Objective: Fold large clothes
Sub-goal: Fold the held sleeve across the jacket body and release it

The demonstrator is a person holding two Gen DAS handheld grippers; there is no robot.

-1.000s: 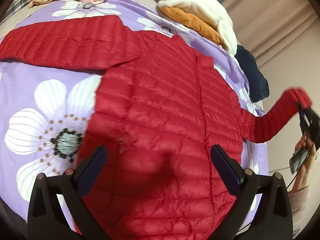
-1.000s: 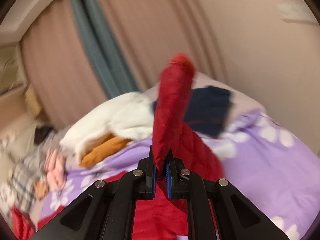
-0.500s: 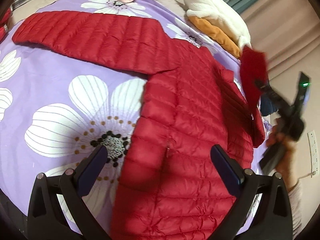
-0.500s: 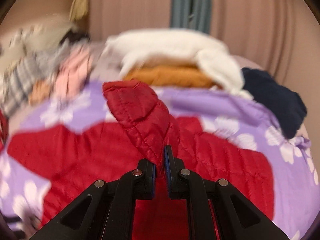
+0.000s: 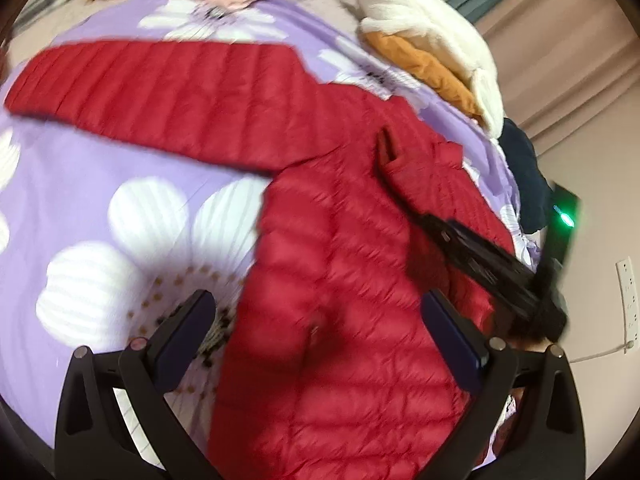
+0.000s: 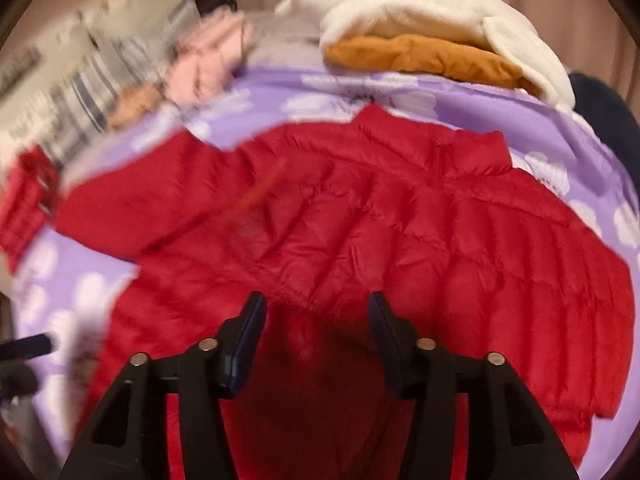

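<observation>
A red quilted puffer jacket (image 5: pixel 340 280) lies flat on a purple flowered bed cover (image 5: pixel 100 184). One sleeve (image 5: pixel 160 96) stretches out to the left. The other sleeve (image 5: pixel 424 176) is folded over the jacket's chest. My left gripper (image 5: pixel 318 328) is open and empty above the jacket's lower part. My right gripper (image 6: pixel 316 320) is open over the jacket (image 6: pixel 360 232); in the left wrist view it (image 5: pixel 480 256) reaches in from the right above the folded sleeve.
A white fleece (image 6: pixel 420 12) on an orange garment (image 6: pixel 420 56) lies at the bed's far side. A navy garment (image 5: pixel 524 176) is at the right edge. Pink (image 6: pixel 208 64) and striped clothes (image 6: pixel 92 92) are piled at the far left. A wall socket (image 5: pixel 630 296) is at right.
My right gripper carried the right sleeve across over the jacket's chest, then opened and let it go. The sleeve now lies on the jacket. My left gripper stayed open.
</observation>
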